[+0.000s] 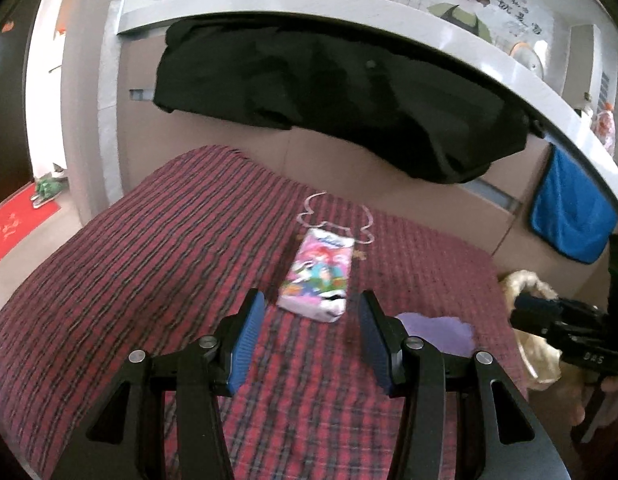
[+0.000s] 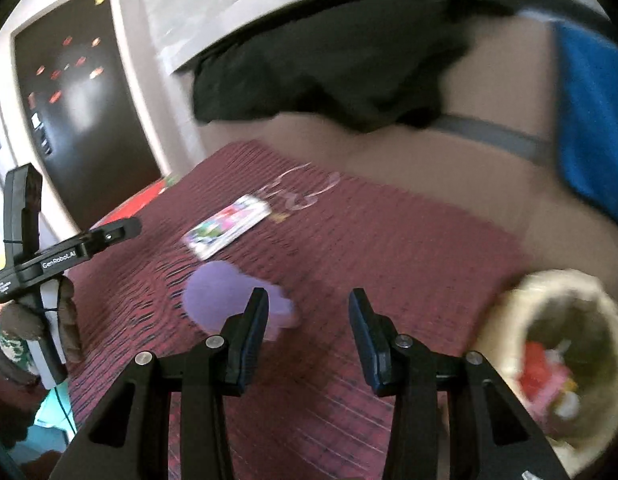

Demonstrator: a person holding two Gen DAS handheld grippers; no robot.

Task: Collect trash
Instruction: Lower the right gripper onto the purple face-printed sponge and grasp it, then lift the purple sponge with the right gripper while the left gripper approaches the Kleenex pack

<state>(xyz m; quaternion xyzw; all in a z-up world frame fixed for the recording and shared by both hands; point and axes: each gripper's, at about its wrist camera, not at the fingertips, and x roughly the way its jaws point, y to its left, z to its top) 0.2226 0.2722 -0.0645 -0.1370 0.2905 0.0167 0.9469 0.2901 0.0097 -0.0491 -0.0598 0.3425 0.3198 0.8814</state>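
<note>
A pink cartoon-printed packet (image 1: pixel 317 276) lies on the red plaid cloth (image 1: pixel 149 280), just beyond my open, empty left gripper (image 1: pixel 311 312). A crumpled purple scrap (image 1: pixel 437 332) lies to its right, near the cloth's edge. In the right wrist view the packet (image 2: pixel 229 230) lies far left and the purple scrap (image 2: pixel 217 296) sits just left of my open, empty right gripper (image 2: pixel 307 308). A woven basket (image 2: pixel 505 344) with red, pink and white trash inside stands at the right. A clear plastic strip (image 1: pixel 333 216) lies behind the packet.
A black garment (image 1: pixel 329 96) and a blue towel (image 1: pixel 569 216) hang from the grey counter edge (image 1: pixel 389 12) above brown cabinet fronts. A red floor mat (image 1: pixel 13 228) lies far left. The other gripper's body (image 2: pixel 49 256) shows at the left of the right wrist view.
</note>
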